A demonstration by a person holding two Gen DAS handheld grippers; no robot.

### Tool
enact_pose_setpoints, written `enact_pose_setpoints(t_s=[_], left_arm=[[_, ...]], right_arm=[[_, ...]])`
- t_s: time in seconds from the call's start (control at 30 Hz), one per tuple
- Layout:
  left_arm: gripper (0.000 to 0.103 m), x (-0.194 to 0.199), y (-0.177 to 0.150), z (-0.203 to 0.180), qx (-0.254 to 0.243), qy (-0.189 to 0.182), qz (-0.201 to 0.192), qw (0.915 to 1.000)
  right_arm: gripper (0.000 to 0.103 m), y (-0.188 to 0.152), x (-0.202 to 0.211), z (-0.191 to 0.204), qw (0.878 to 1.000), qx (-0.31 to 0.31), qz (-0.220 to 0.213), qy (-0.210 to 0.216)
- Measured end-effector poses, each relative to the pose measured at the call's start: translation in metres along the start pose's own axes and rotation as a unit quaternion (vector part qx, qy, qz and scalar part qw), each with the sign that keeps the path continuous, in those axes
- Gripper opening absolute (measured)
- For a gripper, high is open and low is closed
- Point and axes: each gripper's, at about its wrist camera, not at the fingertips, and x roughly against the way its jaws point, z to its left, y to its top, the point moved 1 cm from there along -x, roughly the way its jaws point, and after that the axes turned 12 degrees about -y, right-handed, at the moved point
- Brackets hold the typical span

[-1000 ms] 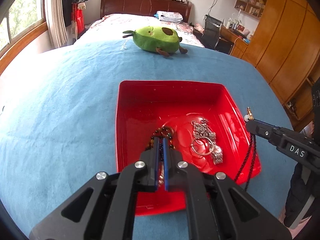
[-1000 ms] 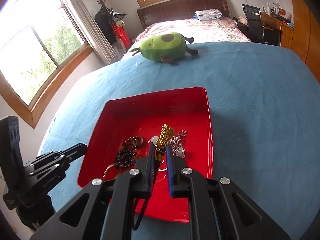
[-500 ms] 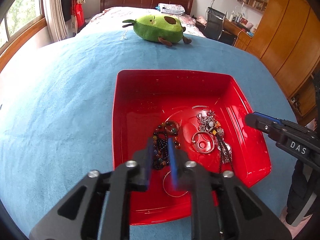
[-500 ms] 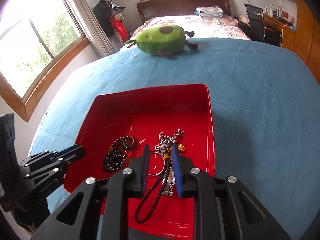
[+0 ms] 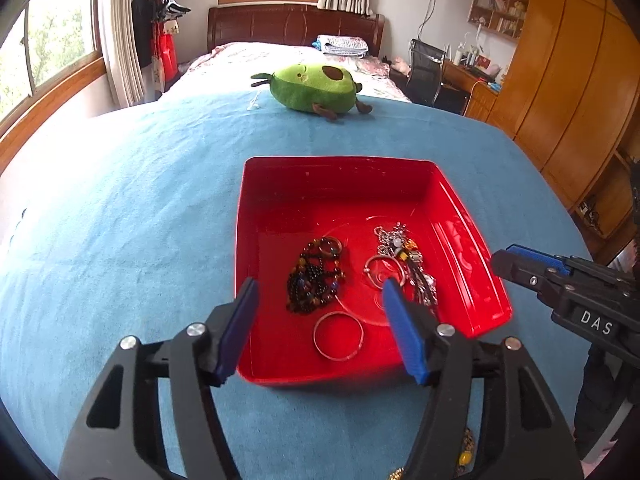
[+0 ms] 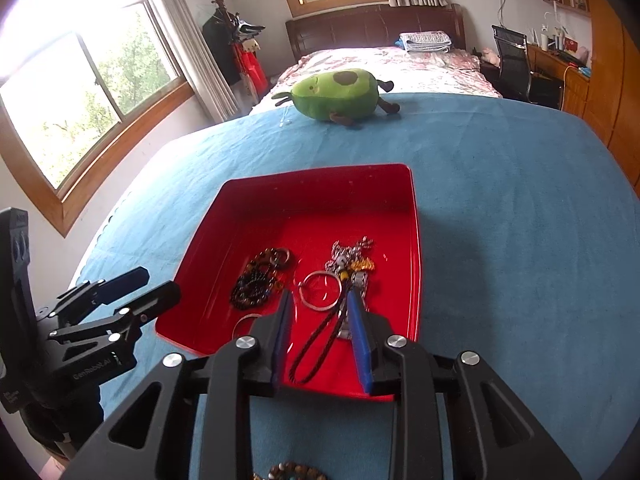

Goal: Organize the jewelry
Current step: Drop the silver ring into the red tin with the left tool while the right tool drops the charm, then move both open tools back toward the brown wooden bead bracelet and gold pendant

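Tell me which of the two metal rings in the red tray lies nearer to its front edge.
The plain thin bangle, lying alone; the other ring touches the silver chain pile.

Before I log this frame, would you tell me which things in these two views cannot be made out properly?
- Beaded piece, right wrist view: cut off by the bottom edge and the right gripper body.
- Small yellow bits, left wrist view: mostly hidden behind the left gripper.
- Silver chain pile in the red tray: tangled, separate pieces too small to tell.
- Dark cord: its far end is hidden by a finger.
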Motion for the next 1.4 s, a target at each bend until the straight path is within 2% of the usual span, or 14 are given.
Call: enact_pose_setpoints(t_s=[0.1, 0.3, 0.5, 0.7, 0.77, 0.9, 0.97, 1.03, 1.17, 1.4], left_arm=[[0.077, 0.014, -0.014, -0.009, -0.01, 0.005, -0.014, 0.9998], [0.079, 0.036, -0.041, -0.022, -0.026, 0.01, -0.022, 0.9994], [0.083, 0.062, -0.063, -0.027, -0.03, 0.014, -0.048, 0.9983], [0.086, 0.078, -0.082, -0.029, -0.026, 0.003, -0.053, 0.9983], [0.089, 0.08, -0.087, -0.029, -0.026, 0.003, -0.055, 0.9982], [0.092, 0.081, -0.098, -0.026, -0.022, 0.002, -0.053, 0.9984], [0.094, 0.08, -0.103, -0.021, -0.015, 0.001, -0.049, 0.9987], [0.095, 0.08, -0.108, -0.016, -0.006, 0.002, -0.045, 0.999], [0.097, 0.076, -0.121, -0.004, 0.004, 0.008, -0.033, 0.9994], [0.098, 0.062, -0.148, 0.002, 0.004, 0.011, 0.012, 0.9999]], right_arm=[[0.037, -0.013, 0.01, 0.001, 1.0, 0.006, -0.001, 0.004], [0.041, -0.04, 0.029, 0.005, 1.0, 0.016, -0.003, 0.004], [0.041, -0.065, 0.048, 0.009, 1.0, 0.023, -0.016, 0.011], [0.042, -0.086, 0.055, 0.012, 0.999, 0.025, -0.015, 0.021], [0.05, -0.092, 0.055, 0.012, 0.999, 0.022, -0.016, 0.021], [0.056, -0.103, 0.054, 0.006, 0.999, 0.008, -0.017, 0.027], [0.067, -0.108, 0.053, 0.002, 0.999, 0.0, -0.017, 0.027], [0.072, -0.114, 0.053, -0.002, 1.0, -0.006, -0.019, 0.021], [0.092, -0.125, 0.052, -0.007, 1.0, -0.017, -0.013, 0.017], [0.093, -0.149, 0.047, -0.007, 0.999, -0.014, 0.009, 0.045]])
